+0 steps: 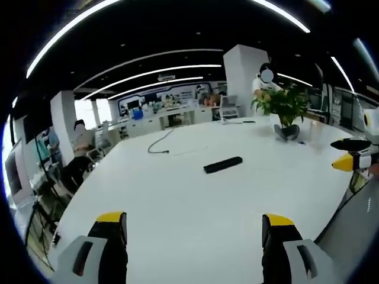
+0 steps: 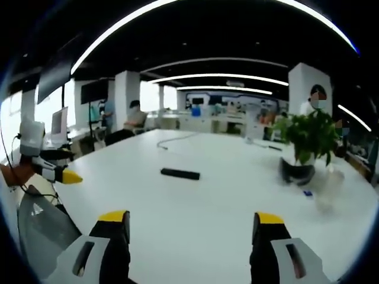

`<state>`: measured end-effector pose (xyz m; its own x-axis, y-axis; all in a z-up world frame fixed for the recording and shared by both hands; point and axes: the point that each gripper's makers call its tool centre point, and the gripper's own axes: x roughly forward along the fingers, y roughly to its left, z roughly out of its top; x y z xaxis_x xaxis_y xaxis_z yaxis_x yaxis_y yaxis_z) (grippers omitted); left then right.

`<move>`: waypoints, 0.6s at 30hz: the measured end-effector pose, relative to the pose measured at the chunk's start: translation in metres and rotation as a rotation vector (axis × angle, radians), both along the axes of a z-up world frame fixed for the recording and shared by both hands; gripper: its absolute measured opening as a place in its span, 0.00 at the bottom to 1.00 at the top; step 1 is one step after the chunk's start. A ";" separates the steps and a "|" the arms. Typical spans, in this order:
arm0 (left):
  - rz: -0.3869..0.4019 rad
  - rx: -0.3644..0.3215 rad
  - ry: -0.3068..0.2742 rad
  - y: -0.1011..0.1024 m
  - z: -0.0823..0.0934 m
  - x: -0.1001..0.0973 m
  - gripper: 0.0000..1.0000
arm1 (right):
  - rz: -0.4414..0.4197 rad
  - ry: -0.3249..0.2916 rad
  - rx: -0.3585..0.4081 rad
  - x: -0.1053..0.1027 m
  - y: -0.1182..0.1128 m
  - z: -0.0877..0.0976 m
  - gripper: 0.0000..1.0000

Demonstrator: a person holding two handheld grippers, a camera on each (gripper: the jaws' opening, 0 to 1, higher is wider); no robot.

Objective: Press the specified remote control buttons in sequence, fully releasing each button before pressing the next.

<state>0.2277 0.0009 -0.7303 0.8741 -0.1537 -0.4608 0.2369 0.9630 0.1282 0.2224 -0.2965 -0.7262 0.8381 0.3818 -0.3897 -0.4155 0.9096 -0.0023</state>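
Remote control (image 1: 222, 164): slim black bar | smooth white table (image 1: 177, 201) | both tools spread apart

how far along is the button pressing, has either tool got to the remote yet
Nothing looks done yet. The remote lies alone mid-table, apart from both tools. The left tool and right tool are open, holding nothing, short of the remote. In hand: only the approach. Left: reaching the remote and every press. The potted plant stands off to one side.
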 end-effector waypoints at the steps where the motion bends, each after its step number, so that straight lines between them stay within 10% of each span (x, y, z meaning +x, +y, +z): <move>1: -0.017 -0.004 0.005 -0.002 0.002 0.003 0.98 | -0.002 -0.002 -0.003 0.000 0.000 0.000 0.80; 18: -0.265 0.129 0.020 -0.030 0.035 0.072 0.86 | 0.062 0.125 0.000 -0.011 0.010 -0.017 0.29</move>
